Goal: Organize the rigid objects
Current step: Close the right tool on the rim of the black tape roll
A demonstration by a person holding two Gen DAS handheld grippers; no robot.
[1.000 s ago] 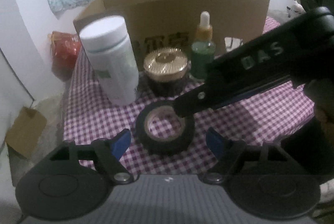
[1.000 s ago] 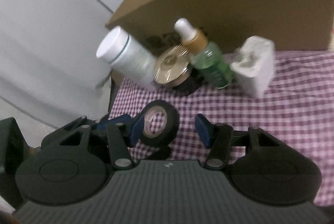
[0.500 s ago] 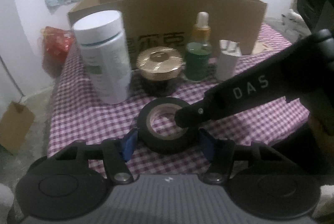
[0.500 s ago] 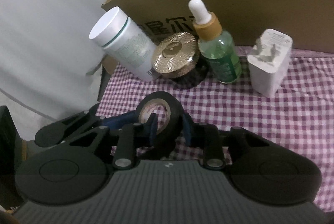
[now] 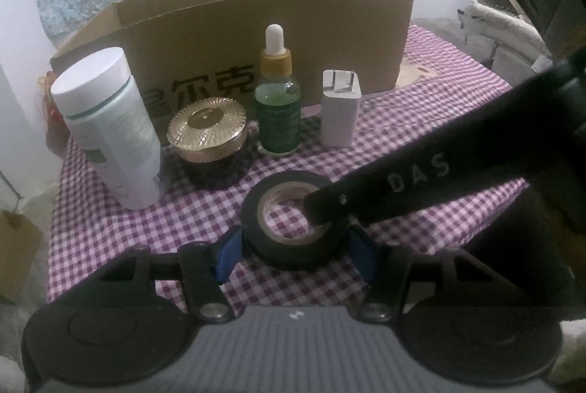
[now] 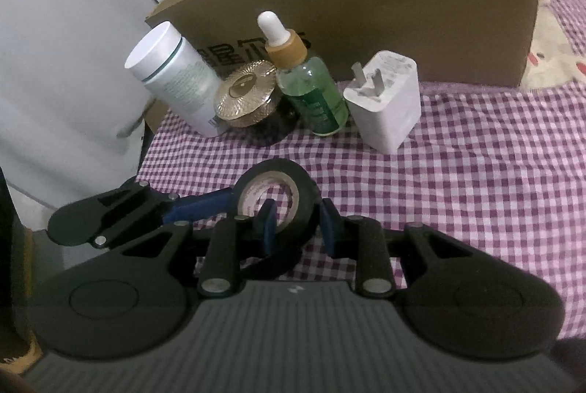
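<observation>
A black tape roll lies on the purple checked cloth, in front of a row of items. My left gripper is shut on it, its blue pads pressing the roll's outer sides. My right gripper is shut on the wall of the tape roll, with one pad inside the hole and one outside. In the left wrist view the right gripper's black finger reaches into the hole from the right. The left gripper's blue pad shows at the roll's left in the right wrist view.
Behind the roll stand a white bottle, a gold-lidded jar, a green dropper bottle and a white charger plug. An open cardboard box stands behind them. The table edge drops off at the left.
Both grippers have closed on the tape roll: the left around its outside, the right on its wall. Both cameras have drawn back a little, so more of the row shows.
</observation>
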